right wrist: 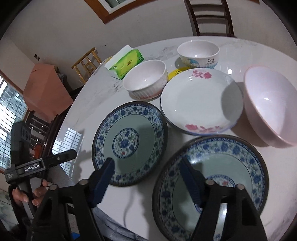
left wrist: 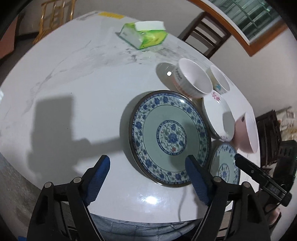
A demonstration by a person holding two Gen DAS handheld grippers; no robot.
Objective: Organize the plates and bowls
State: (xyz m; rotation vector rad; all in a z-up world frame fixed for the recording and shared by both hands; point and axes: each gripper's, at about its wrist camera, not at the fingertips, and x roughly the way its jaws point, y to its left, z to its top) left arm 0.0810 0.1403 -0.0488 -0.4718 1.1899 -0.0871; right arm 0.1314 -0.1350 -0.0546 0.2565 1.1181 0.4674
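Note:
Two blue-patterned plates lie on the white table: one (left wrist: 169, 136) (right wrist: 130, 142) at the middle, a second (left wrist: 224, 165) (right wrist: 209, 183) to its right near the table edge. A white flowered plate (left wrist: 218, 115) (right wrist: 201, 101), a pink bowl (left wrist: 246, 132) (right wrist: 271, 107), a ribbed white bowl (left wrist: 192, 77) (right wrist: 144, 80) and a cartoon bowl (left wrist: 220, 79) (right wrist: 198, 52) stand behind. My left gripper (left wrist: 147, 163) is open and empty, above the near-left rim of the middle plate. My right gripper (right wrist: 147, 165) is open and empty, between the two blue plates.
A green tissue box (left wrist: 143, 34) (right wrist: 125, 64) sits at the far side of the table (left wrist: 74, 92). Wooden chairs (left wrist: 204, 33) (right wrist: 211, 16) stand around it. The table's near edge and a cable (right wrist: 128, 204) are right below the grippers.

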